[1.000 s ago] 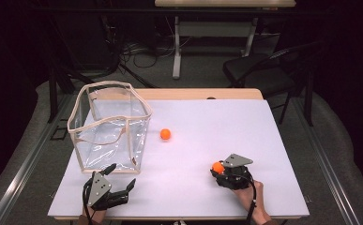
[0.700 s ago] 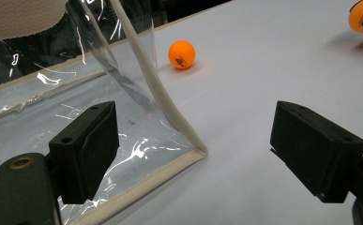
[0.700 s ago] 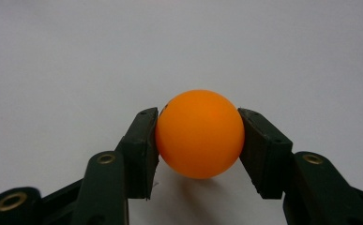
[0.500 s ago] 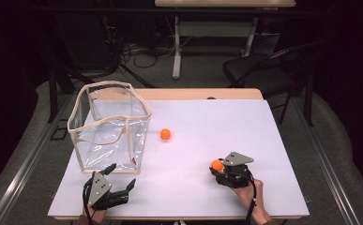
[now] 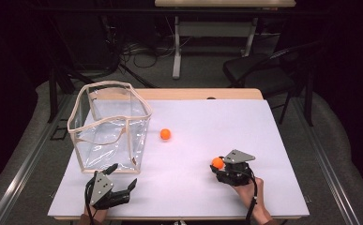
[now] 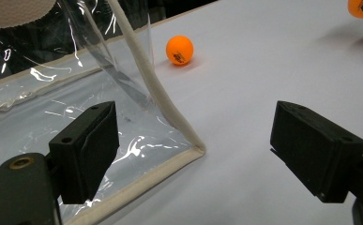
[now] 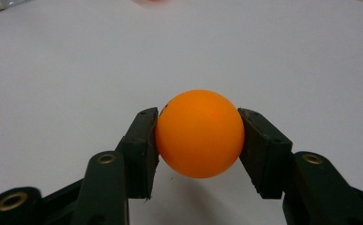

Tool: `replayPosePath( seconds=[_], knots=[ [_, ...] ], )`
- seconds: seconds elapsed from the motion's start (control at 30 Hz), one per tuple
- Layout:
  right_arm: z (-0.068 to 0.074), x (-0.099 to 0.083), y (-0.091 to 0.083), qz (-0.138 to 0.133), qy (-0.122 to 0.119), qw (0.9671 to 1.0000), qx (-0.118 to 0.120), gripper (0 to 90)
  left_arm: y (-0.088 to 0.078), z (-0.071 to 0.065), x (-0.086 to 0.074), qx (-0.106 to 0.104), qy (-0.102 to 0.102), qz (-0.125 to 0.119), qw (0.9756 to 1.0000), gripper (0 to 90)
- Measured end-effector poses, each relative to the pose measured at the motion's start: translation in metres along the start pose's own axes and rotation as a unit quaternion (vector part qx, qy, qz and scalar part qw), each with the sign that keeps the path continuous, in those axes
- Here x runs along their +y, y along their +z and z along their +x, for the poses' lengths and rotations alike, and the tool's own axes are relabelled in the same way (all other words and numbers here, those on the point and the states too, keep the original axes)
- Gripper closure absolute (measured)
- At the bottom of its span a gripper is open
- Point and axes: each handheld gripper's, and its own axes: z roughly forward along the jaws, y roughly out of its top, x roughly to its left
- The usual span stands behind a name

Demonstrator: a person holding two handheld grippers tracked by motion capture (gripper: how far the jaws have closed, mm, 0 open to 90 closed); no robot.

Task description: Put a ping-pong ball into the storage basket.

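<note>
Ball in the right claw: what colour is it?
Orange ball, plain on the side shown; clearest in the right gripper view.

An orange ball [image 7: 199, 133] sat between the black jaws of the right gripper [image 7: 199, 140]. A second orange ball [image 5: 165, 134], marked with small dark print, lay on the white table [image 5: 245, 126]. The bag [image 5: 109, 126] was clear plastic edged in beige trim. The left gripper [image 6: 193, 154] was black, with a grey plate.
</note>
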Motion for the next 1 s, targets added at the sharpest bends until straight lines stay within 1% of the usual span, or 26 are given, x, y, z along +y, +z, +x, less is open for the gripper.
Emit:
replayPosePath(
  seconds=[0.17, 0.4, 0.53, 1.0],
  knots=[
    [0.0, 0.004, 0.0, -0.004, -0.001, 1.0, 0.0, 50.5, -0.001, 0.001, 0.0, 0.002, -0.001, -0.003, 1.0, 15.9],
    [0.0, 0.013, 0.002, -0.012, 0.0, 0.9999, 0.006, 50.5, -0.001, 0.0, 0.0, 0.0, 0.001, -0.001, 1.0, 15.9],
    [0.002, 0.02, 0.007, -0.015, -0.003, 0.9998, 0.014, 50.5, -0.001, 0.0, 0.0, 0.0, -0.001, -0.002, 1.0, 15.9],
    [0.01, 0.033, 0.021, -0.013, -0.013, 0.9994, 0.029, 50.6, -0.002, 0.001, 0.001, -0.001, 0.001, -0.005, 1.0, 15.9]
  ],
)
